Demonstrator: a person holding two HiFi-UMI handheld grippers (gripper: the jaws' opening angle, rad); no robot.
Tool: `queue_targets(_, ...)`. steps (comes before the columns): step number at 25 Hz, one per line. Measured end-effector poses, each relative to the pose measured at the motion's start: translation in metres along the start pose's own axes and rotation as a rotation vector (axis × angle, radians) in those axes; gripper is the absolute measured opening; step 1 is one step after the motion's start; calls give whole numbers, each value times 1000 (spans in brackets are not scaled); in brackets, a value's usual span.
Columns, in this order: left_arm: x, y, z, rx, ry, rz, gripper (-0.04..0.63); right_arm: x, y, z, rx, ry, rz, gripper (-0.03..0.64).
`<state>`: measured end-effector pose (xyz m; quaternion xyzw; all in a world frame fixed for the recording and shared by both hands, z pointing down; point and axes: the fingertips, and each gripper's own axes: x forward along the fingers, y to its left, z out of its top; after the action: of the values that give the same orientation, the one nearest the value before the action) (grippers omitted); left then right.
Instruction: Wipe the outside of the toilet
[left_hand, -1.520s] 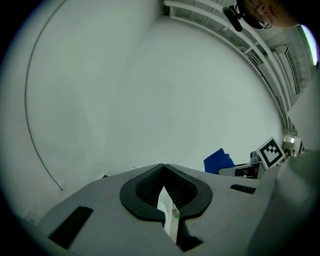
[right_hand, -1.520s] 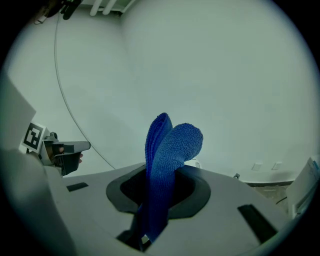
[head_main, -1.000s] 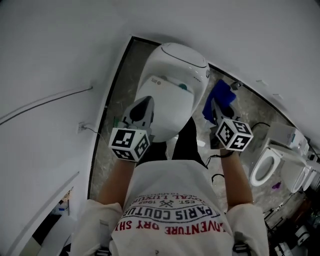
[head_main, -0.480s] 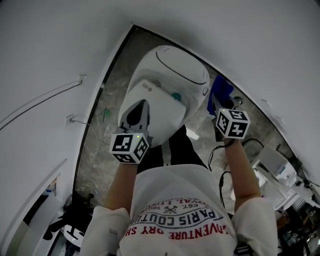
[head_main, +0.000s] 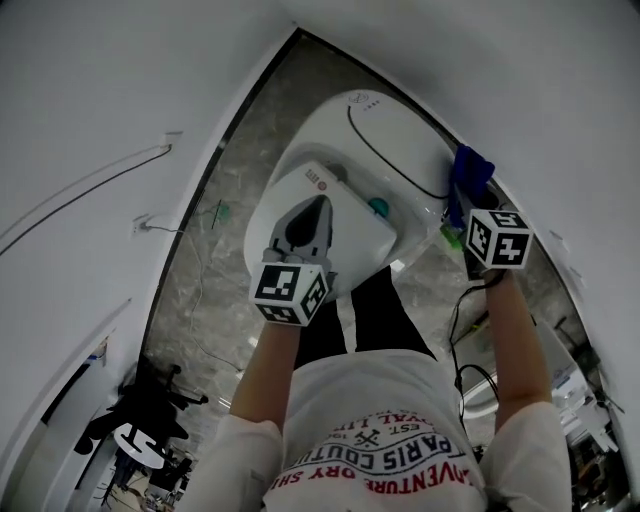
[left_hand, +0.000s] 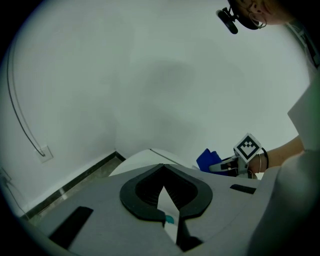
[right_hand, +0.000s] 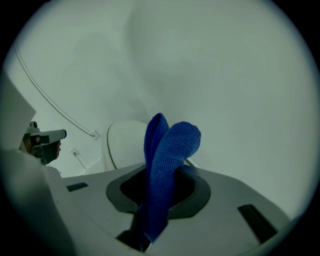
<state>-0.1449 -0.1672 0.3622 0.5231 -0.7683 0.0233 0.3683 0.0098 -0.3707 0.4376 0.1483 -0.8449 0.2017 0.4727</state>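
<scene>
The white toilet (head_main: 385, 140) stands with its lid down against the wall, with a teal button (head_main: 379, 208) by its rear unit. My left gripper (head_main: 316, 206) hovers over that rear unit, jaws together and holding nothing. In the left gripper view its tips (left_hand: 162, 167) meet above the toilet's white top (left_hand: 135, 162). My right gripper (head_main: 466, 205) is shut on a blue cloth (head_main: 470, 172) at the toilet's right side by the lid's edge. From the right gripper view, the blue cloth (right_hand: 167, 165) sticks up between the jaws, with the toilet lid (right_hand: 125, 142) behind it.
A thin cable (head_main: 90, 195) runs along the white wall on the left to a socket (head_main: 145, 222). Grey marbled floor (head_main: 215, 290) surrounds the toilet. A black chair (head_main: 140, 410) sits at lower left. Cables (head_main: 470, 375) lie on the floor at right.
My right gripper with the blue cloth has moved in against the toilet's right side near the lid. The left gripper has shifted a little right over the rear unit. The head view has swung.
</scene>
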Motion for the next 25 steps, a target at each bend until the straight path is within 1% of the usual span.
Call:
queue_targets(3,5,15,-12,-8,19,8,6,14,10,11,-14,-5,30,75)
queue_targets(6,8,25,-17,-11,28,16,6,24,22,28,-64,-28,50,75)
queue_targets(9,9,33,-15,-25,15,16,6,34,38,44,-116,-33,60,75)
queue_targets(14,14,50,-19,-67,-13,18,6,51,57,58,-197,-1,53,75)
queue_targets(17,25,65,-23,-63,-27,7,6,60,65,70,-266,-7,58,75)
queue_targets(21,33,91,-40,-74,-26,12,6,74,80,82,-358,-10,67,75)
queue_targets(25,40,114,-56,-76,-13,15,6,94,98,98,-490,-1,74,75)
